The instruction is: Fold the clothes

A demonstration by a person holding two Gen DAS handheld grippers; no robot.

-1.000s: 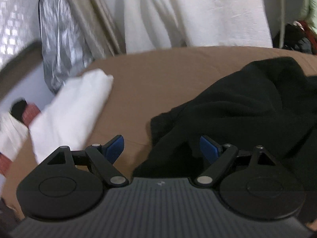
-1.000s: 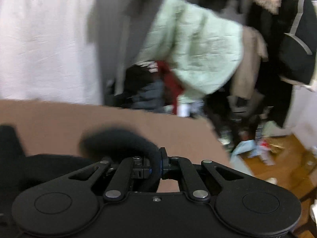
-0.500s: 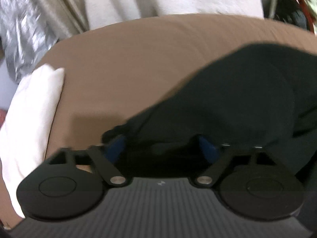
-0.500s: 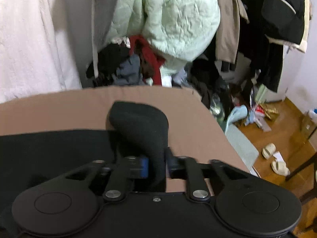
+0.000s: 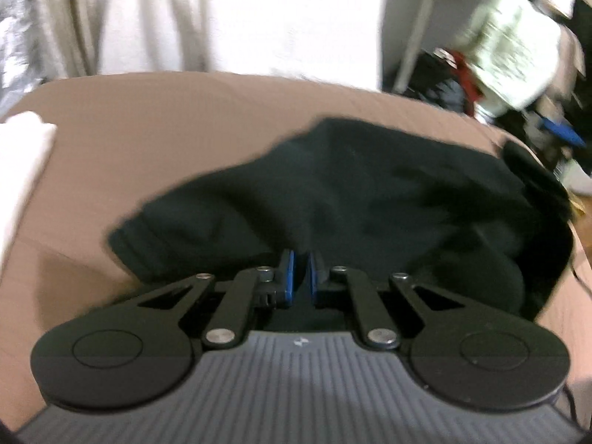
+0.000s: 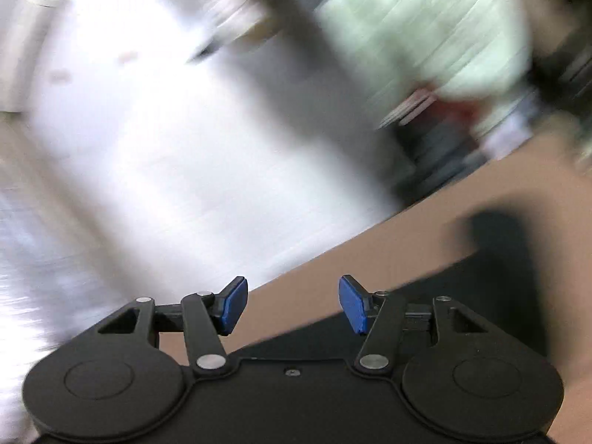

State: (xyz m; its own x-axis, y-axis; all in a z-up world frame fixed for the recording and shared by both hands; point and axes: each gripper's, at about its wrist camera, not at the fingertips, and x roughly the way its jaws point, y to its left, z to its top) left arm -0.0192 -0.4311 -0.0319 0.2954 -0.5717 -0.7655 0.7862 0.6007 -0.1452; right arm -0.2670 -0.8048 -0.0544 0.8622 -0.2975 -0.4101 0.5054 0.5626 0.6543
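A black garment (image 5: 370, 199) lies spread on the brown bed (image 5: 185, 118), its ribbed cuff or hem at the left. My left gripper (image 5: 299, 277) is shut on the near edge of this black garment, blue pads pinching the cloth. In the right wrist view, which is blurred and tilted, my right gripper (image 6: 292, 305) is open and empty, above the brown bed (image 6: 407, 244). The black garment (image 6: 499, 266) lies to its right and under it.
A folded white cloth (image 5: 22, 155) lies at the bed's left edge. A white sheet (image 5: 240, 18) hangs behind the bed. A pile of clothes, with a pale green quilted one (image 5: 518, 59), is at the far right, beyond the bed.
My left gripper moved onto the garment's edge and shut on it. My right gripper let go of the black cloth, opened, and swung left with a tilt.
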